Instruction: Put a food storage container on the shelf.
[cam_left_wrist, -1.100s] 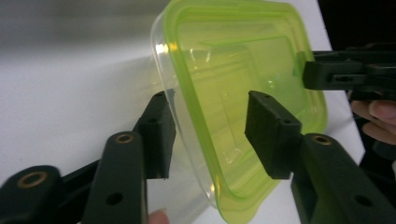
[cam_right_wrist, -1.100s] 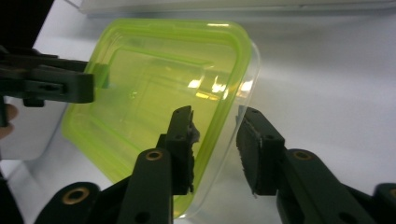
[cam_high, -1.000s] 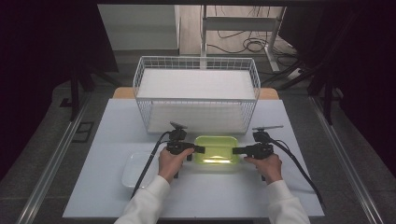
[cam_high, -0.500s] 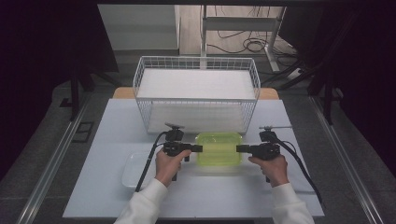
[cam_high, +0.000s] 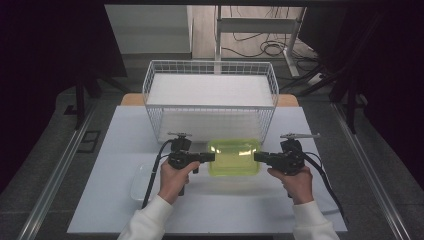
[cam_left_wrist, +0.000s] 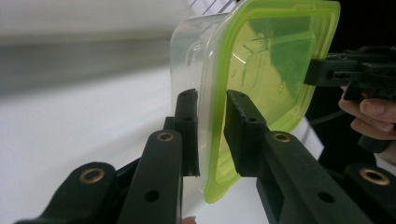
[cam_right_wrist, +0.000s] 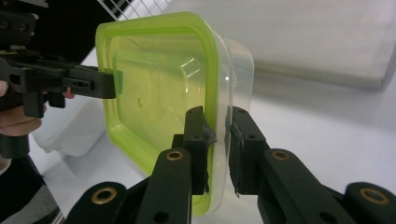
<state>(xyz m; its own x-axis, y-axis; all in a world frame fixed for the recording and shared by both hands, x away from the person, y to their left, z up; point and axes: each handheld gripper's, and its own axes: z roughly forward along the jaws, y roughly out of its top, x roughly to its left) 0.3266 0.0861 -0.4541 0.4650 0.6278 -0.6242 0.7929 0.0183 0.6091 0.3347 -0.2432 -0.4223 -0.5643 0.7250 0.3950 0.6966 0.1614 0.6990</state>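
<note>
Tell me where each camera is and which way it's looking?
High view: sits above the person's side, looks forward and down on the white table and wire basket; both hands, white sleeves.
Left gripper view: rides on the left gripper, looks along its jaws at the green-lidded container; the other hand's fingers farther off.
Right gripper view: rides on the right gripper, looks along its jaws at the container; the other hand at left.
Shared: both gripper views show that container pinched at opposite rims.

The left tool (cam_left_wrist: 211, 135) clamps the green-lidded container's (cam_left_wrist: 261, 70) rim, the right tool (cam_left_wrist: 322, 72) opposite.
</note>
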